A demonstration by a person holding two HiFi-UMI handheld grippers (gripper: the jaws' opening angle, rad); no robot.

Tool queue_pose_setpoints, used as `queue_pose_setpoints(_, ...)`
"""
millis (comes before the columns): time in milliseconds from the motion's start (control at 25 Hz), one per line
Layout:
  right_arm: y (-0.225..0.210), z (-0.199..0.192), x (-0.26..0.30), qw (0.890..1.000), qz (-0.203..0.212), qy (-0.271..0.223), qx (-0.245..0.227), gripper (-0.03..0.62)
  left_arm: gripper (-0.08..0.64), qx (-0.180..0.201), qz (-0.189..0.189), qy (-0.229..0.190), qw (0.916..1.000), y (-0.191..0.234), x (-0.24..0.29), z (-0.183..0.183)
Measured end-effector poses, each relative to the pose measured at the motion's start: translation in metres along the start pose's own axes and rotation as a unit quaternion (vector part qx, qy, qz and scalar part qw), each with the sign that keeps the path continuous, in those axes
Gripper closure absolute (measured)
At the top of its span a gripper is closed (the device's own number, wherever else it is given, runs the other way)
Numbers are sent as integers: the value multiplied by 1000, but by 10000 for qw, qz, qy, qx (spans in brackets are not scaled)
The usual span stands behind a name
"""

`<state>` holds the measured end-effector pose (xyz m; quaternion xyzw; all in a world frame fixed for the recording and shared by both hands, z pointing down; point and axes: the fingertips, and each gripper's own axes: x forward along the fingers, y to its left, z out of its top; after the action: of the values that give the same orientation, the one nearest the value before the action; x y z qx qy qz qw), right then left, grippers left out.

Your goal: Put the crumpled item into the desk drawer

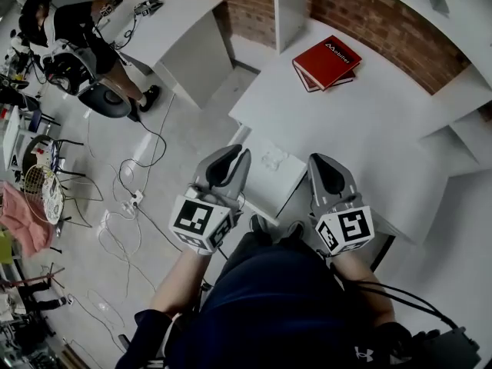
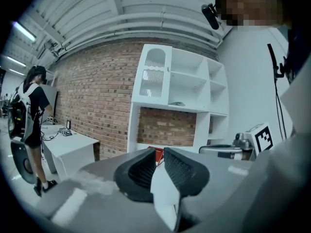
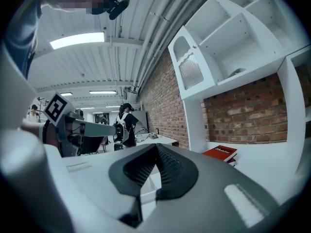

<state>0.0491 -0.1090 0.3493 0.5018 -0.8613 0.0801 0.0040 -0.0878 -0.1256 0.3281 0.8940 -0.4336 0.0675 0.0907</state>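
Note:
The white desk (image 1: 369, 121) has its drawer (image 1: 290, 179) pulled out toward me, and a crumpled white item (image 1: 273, 158) lies inside it. My left gripper (image 1: 238, 154) is held close to my body, just left of the drawer, with its jaws a narrow slit apart and nothing between them. In the left gripper view the left gripper (image 2: 159, 152) points level across the desk. My right gripper (image 1: 320, 160) hangs just right of the drawer, shut and empty. The right gripper view shows the right gripper (image 3: 156, 147) with its tips touching.
A red book (image 1: 327, 61) lies on a second book at the desk's far side, before a brick wall. White shelving (image 2: 175, 91) stands on the desk. A second white desk (image 1: 165, 29) and a person (image 1: 77, 29) are at the far left. Cables (image 1: 131, 198) lie on the floor.

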Motion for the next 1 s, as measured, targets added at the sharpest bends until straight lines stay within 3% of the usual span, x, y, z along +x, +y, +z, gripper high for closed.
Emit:
queue_pose_setpoints(160, -1, 13, 0, 9999, 51, -126, -79, 590, 557, 86, 69, -170, 9998, -6, -6, 10)
queue_pose_setpoints(440, -5, 36, -6, 9992, -24, -365, -183, 589, 558, 605, 328, -372, 9969, -10, -9, 22)
queue_pose_setpoints(600, -1, 52, -10, 9977, -15, -586, -337, 591, 558, 473, 497, -526, 9963, -12, -11, 33)
queue_pose_setpoints(720, 0, 56, -13, 9966, -29, -635, -518, 591, 558, 651, 484, -572, 9951, -11, -11, 34)
queue_pose_setpoints(840, 1, 55, -12, 9964, -51, -629, -573, 591, 558, 482, 553, -537, 9959, -10, -11, 35)
queue_pose_setpoints(1000, 7, 53, -9, 9964, 7, -595, -608, 591, 558, 747, 499, -498, 9947, -6, -13, 30)
